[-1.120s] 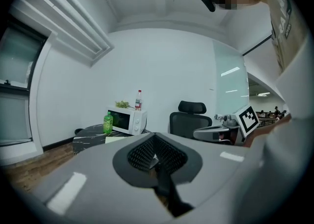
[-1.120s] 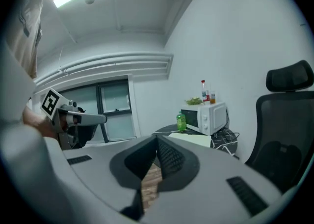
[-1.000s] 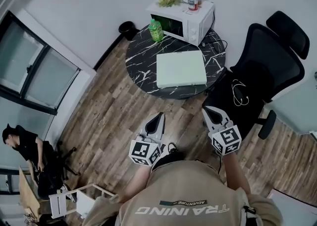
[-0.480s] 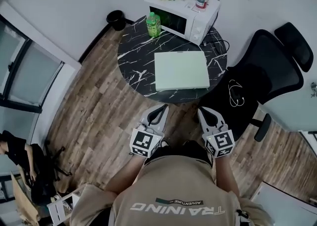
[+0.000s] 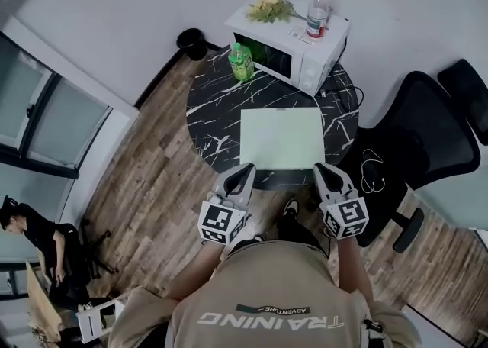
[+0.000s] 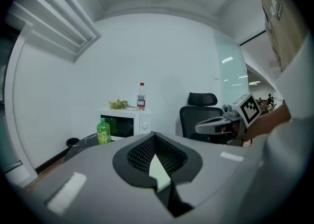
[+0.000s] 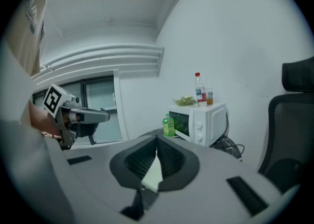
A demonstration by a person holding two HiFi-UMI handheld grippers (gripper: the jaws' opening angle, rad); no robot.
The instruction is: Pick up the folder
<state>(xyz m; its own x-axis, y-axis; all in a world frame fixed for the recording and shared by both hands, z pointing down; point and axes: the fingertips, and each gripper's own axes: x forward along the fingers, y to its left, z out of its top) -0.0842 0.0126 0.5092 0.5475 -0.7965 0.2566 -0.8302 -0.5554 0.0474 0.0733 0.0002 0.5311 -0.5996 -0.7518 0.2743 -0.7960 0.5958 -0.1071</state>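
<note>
The folder (image 5: pixel 280 137), pale green, lies flat and untouched on the round black marble table (image 5: pixel 210 121), its near edge close to the table's rim on the person's side. Behind it stand a green bottle (image 5: pixel 242 62) and a white microwave (image 5: pixel 293 40) carrying a water bottle (image 5: pixel 316 12) and a sprig of greenery (image 5: pixel 271 8); a black office chair (image 5: pixel 427 136) sits to the right.

A second ago both grippers hung well short of the table, over wooden floor. Now the left gripper (image 5: pixel 244 172) and the right gripper (image 5: pixel 323 170) have come up to the near rim, one just outside each near corner of the folder. Both pairs of jaws are pressed together with nothing between them, so the approach looks nearly done, but they would have to part before any grasp.

Only the head view gives the folder's whole outline and its place between the grippers. The gripper views show the microwave and bottles from the side, and each other, with at most a pale sliver past the closed jaws.
</note>
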